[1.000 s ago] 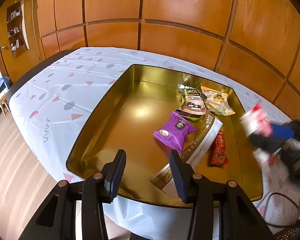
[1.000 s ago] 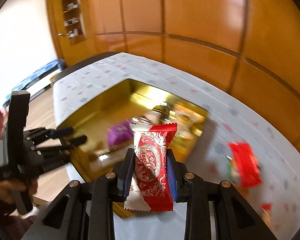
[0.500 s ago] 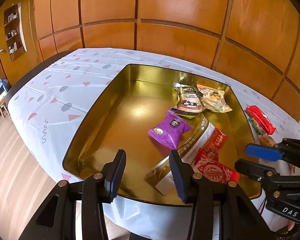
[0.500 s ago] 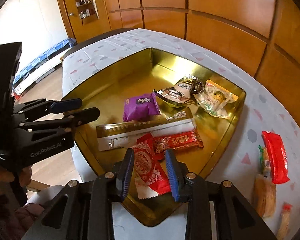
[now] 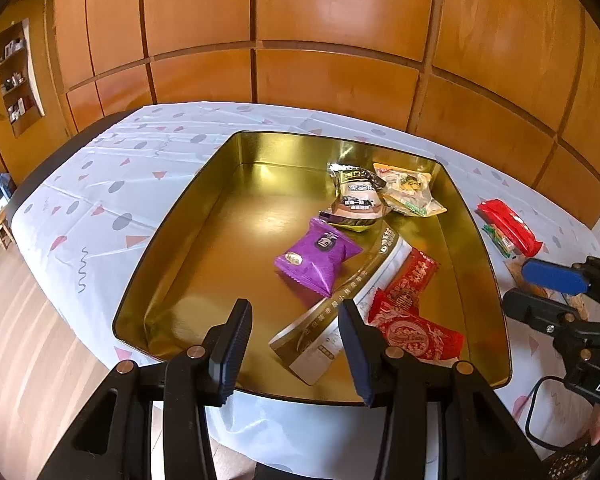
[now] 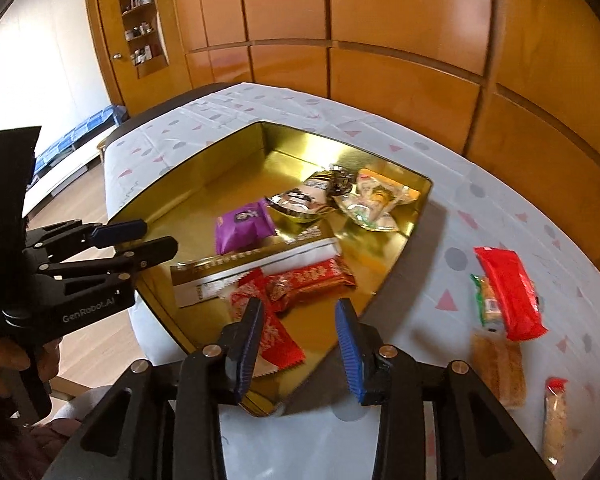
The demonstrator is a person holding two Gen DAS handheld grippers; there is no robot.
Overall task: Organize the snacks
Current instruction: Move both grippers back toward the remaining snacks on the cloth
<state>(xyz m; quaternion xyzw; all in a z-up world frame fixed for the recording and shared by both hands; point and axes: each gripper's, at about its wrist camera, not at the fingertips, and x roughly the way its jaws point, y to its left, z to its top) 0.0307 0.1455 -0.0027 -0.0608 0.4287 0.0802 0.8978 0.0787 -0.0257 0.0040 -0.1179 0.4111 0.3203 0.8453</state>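
Gold metal of the tin (image 5: pixel 188 216) fills the left wrist view, and it lies on the table (image 5: pixel 100 184) with a patterned cloth. The left gripper (image 5: pixel 296 344) hangs above the near rim with its fingers apart and nothing between them. Inside, the purple packet (image 5: pixel 316 256) is at the centre, the long gold packet (image 5: pixel 340 308) and two red packets (image 5: pixel 416 332) are at 4 o'clock, and two more wrappers are at 1 o'clock. I think they lie loose because each was simply dropped in. At 3 o'clock the right gripper is cut by the picture edge.

From the right wrist, the right gripper (image 6: pixel 300 340) is wide apart and empty above the tin's near corner (image 6: pixel 384 264). One red packet (image 6: pixel 276 340) lies just under its left finger, partly hidden. At 3 o'clock, outside the tin, the red bar (image 6: pixel 508 292) and some biscuit packs (image 6: pixel 498 364) wait on the cloth; their labels are blurred. These probably go in next.
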